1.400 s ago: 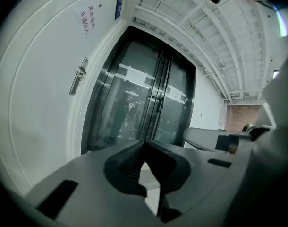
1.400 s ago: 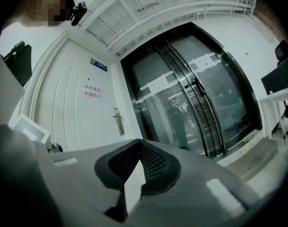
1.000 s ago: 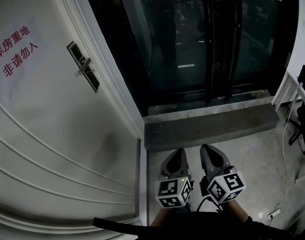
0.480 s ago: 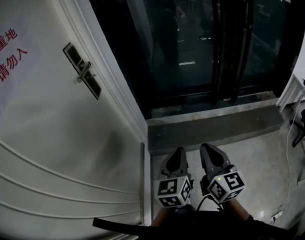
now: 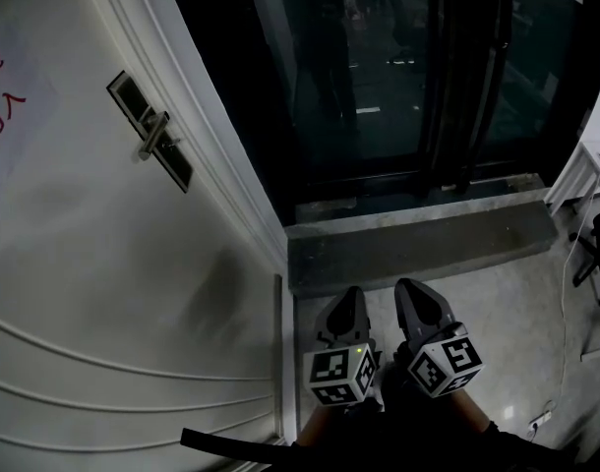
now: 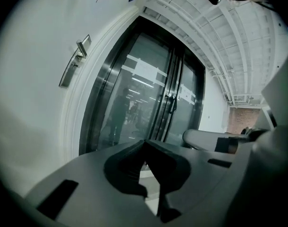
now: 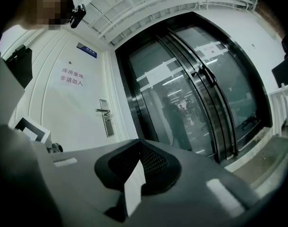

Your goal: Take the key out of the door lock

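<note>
- The key could not be made out in any view; it was too small to tell from the door lock [image 5: 150, 131], a dark upright plate on the white door [image 5: 103, 264].
- A metal handle [image 5: 149, 138] stuck out from the upper part of that plate.
- Seen from the head view, the door lock sat at about ten o'clock from the two tools and well apart from them; neither tool touched it.
- A paper notice [image 5: 5, 106] with red characters hung on the white door at about nine o'clock from the lock.
- Dark glass doors [image 5: 379, 77] stood at about three o'clock from the lock, just past the door frame, with a grey stone step [image 5: 418, 239] along their foot.
- The left tool [image 5: 351, 298] was held low at six o'clock in the head view, over the grey floor [image 5: 536, 323], pointing toward the step.
- In its own view the left tool [image 6: 145, 148] had its jaws brought together at the tips with nothing between them; the handle [image 6: 80, 48] showed at ten o'clock.
- The right tool [image 5: 413, 293] hung just beside the left one, on its three o'clock side.
- In its own view the right tool [image 7: 139, 148] also had its jaws together and empty, with the door lock [image 7: 105, 119] at about eleven o'clock.
- A marker cube [image 5: 337, 377] sat at the back of the left tool.
</note>
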{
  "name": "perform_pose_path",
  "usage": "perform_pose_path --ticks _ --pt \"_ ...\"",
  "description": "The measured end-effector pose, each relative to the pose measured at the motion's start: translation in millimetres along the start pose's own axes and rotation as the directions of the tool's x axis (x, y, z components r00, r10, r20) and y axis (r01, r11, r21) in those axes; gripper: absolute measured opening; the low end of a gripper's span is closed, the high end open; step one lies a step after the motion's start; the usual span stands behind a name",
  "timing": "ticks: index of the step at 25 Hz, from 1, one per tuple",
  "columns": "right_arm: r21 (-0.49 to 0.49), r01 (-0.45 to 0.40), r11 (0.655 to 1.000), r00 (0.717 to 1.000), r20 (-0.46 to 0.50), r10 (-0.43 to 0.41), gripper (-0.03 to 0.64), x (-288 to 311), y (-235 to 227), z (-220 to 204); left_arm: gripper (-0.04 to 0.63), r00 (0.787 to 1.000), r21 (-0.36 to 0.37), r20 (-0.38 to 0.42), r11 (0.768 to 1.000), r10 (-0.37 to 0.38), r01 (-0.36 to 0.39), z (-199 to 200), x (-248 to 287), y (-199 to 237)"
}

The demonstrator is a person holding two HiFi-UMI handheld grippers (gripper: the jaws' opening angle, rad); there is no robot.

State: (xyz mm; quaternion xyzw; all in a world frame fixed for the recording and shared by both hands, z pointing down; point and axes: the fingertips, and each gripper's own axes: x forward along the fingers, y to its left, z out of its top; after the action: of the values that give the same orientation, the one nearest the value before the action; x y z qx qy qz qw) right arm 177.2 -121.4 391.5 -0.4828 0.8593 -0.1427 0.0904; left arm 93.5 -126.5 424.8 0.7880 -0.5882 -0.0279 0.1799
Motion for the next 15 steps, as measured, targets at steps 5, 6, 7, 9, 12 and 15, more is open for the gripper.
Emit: perform_pose_path --ticks 5,6,7,9,12,15 --pt "0.0 -0.034 0.999 0.999 -0.016 0.034 0.002 28 -5 -1 0.0 0.999 -0.009 0.008 0.999 0.04 -0.04 6 18 17" --pt "0.001 -0.044 0.999 0.999 -0.019 0.044 0.002 36 -7 -1 0.0 0.999 -0.01 0.013 0.999 0.051 -0.051 9 23 21" --pt "0.001 -0.057 0.998 0.998 -0.022 0.057 0.002 45 -9 0 0.0 0.998 -0.012 0.017 0.998 0.066 -0.066 12 29 25" --pt "0.001 -0.084 0.996 0.996 -0.023 0.084 0.002 65 -13 3 0.0 0.995 -0.016 0.027 0.995 0.097 -0.097 21 42 36" --pt "0.005 -0.113 0.994 0.994 -0.012 0.113 0.002 100 -27 15 0.0 0.99 -0.003 0.045 0.991 0.131 -0.131 37 70 49" --pt "0.007 -0.143 0.99 0.99 -0.005 0.143 0.002 137 -43 29 0.0 0.984 -0.003 0.076 0.987 0.159 -0.159 57 100 59"
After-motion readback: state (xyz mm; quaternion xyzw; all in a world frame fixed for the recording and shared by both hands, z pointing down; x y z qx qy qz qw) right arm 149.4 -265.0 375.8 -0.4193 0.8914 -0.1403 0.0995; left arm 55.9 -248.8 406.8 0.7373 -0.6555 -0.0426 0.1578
